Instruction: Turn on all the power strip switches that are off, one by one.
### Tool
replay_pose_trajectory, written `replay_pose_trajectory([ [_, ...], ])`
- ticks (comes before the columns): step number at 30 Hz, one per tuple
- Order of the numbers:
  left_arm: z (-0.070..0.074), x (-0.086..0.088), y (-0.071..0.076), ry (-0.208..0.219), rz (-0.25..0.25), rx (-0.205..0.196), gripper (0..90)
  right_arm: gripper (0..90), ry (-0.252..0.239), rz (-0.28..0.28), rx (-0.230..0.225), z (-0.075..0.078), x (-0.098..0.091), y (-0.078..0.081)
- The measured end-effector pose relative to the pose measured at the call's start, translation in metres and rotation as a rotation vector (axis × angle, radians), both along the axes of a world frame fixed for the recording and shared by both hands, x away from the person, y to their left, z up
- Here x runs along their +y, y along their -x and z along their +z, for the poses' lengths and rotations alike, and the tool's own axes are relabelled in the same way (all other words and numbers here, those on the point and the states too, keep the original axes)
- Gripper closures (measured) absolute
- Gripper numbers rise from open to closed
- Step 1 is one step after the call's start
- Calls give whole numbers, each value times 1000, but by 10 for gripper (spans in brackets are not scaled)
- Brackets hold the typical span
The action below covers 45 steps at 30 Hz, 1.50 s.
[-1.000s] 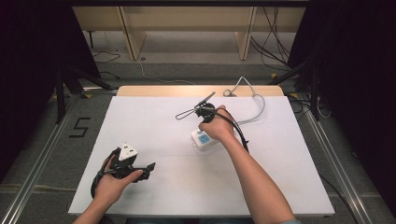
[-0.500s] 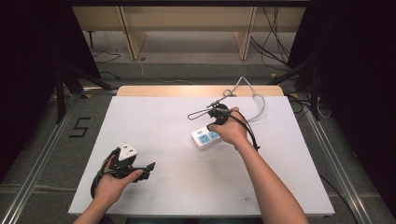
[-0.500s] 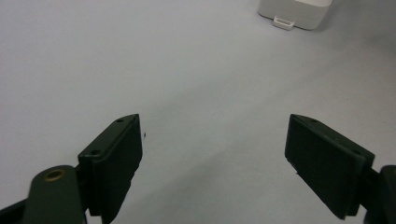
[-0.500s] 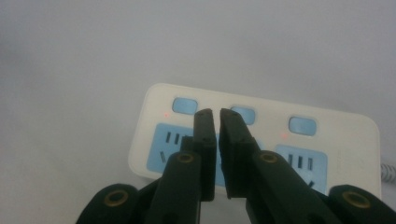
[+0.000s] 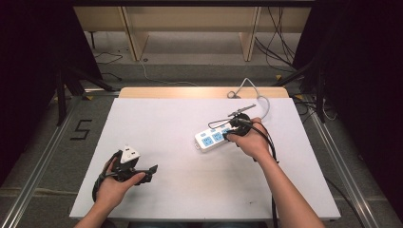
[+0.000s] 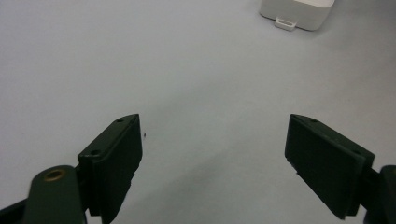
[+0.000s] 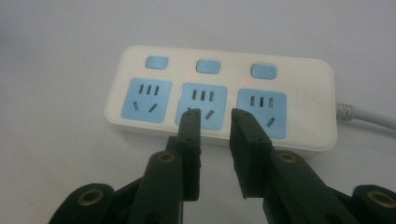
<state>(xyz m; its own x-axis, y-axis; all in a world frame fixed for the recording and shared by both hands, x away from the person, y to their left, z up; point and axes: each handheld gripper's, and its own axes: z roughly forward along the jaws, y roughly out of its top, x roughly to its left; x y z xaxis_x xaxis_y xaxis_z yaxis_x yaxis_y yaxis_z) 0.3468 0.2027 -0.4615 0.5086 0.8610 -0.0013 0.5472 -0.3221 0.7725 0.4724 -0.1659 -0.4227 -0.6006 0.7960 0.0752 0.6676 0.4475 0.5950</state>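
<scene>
Three sockets, blue-faced, on a white power strip (image 5: 216, 137) lying right of centre on the white table (image 5: 180, 118); three blue switches above them, each with a small red light beside it in the right gripper view. Strip's cord (image 5: 247, 85) runs off toward the far edge.

Right gripper (image 5: 233, 130) sits at the strip's right end. In its own view the jaws stand a narrow gap apart, tips over the strip's near edge between the middle and right sockets (image 7: 215, 114); nothing between them. They have just been opening. Whether the tips touch the casing is hard to say from this angle.

Left gripper (image 5: 142, 170) rests low on the near-left part of the table, well apart from the strip, jaws spread wide with only bare tabletop between them. The strip's end (image 6: 298, 11) shows at the top of the left gripper view.
</scene>
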Motion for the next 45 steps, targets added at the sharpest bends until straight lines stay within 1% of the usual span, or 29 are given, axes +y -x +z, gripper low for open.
replay_pose_trajectory([
  [5,0,0,0,2,1,-2,187,675,4,-5,-12,0,-9,5],
  [11,-1,1,-1,3,2,-3,188,614,-14,-15,-35,-3,-24,16],
  [17,-1,1,-1,2,1,-5,188,574,-31,-16,-52,-2,-32,24],
  [18,-1,1,-1,1,0,-3,187,558,-29,-13,-55,-4,-35,28],
  [21,-1,1,-1,1,1,-4,187,545,-24,-5,-57,-6,-38,32],
  [23,0,2,-1,-5,-1,-3,187,531,-31,-8,-68,-8,-41,37],
  [28,-1,1,-1,0,1,-4,187,477,-52,-4,-87,-12,-49,48],
  [30,-1,1,-1,-2,0,-2,187,456,-56,-16,-91,-14,-52,52],
  [32,-1,1,-1,-6,-3,0,187,445,-58,-21,-104,-14,-56,57],
  [33,-1,1,-1,-5,-2,-1,187,443,-69,-26,-107,-15,-58,59],
  [39,-2,2,-2,-3,7,1,187,432,-93,-25,-148,-21,-66,75],
  [45,-2,2,-2,-7,8,-1,187,422,-100,-28,-180,-29,-73,92],
])
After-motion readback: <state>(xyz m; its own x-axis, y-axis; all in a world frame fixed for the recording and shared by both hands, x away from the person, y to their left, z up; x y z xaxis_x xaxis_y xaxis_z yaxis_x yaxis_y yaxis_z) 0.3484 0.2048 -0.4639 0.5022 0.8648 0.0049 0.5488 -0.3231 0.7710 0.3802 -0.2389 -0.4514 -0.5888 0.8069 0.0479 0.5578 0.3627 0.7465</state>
